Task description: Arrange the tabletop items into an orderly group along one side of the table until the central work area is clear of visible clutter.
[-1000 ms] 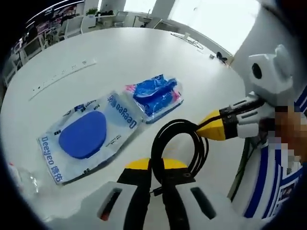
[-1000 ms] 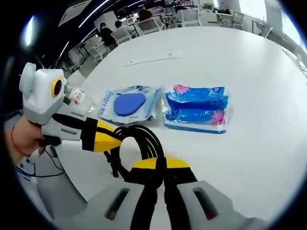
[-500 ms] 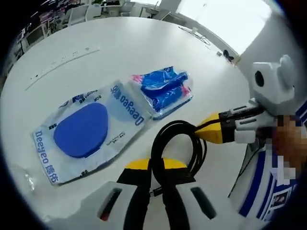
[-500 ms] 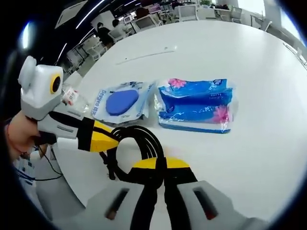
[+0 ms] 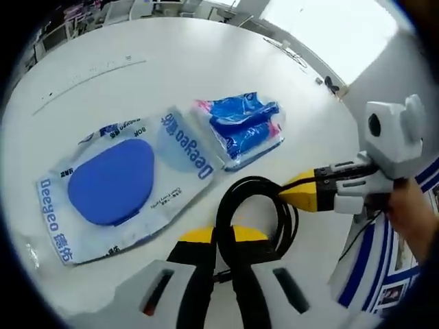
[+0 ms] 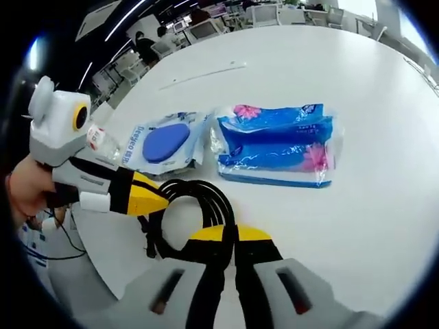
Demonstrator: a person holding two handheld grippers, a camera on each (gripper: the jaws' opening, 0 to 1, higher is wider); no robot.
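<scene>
Black coiled cable [image 5: 255,212] gripped by both grippers beside two packets.

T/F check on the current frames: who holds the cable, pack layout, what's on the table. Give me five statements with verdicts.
1. Both grippers are shut on the black coiled cable. True.
2. The wet wipes pack has a red lid. False: blue.
3. The blue tissue pack lies beside the wipes pack. True.
4. The cable is stretched out straight. False: it is looped.
5. The packs sit on a dark wooden table. False: it is white.
</scene>
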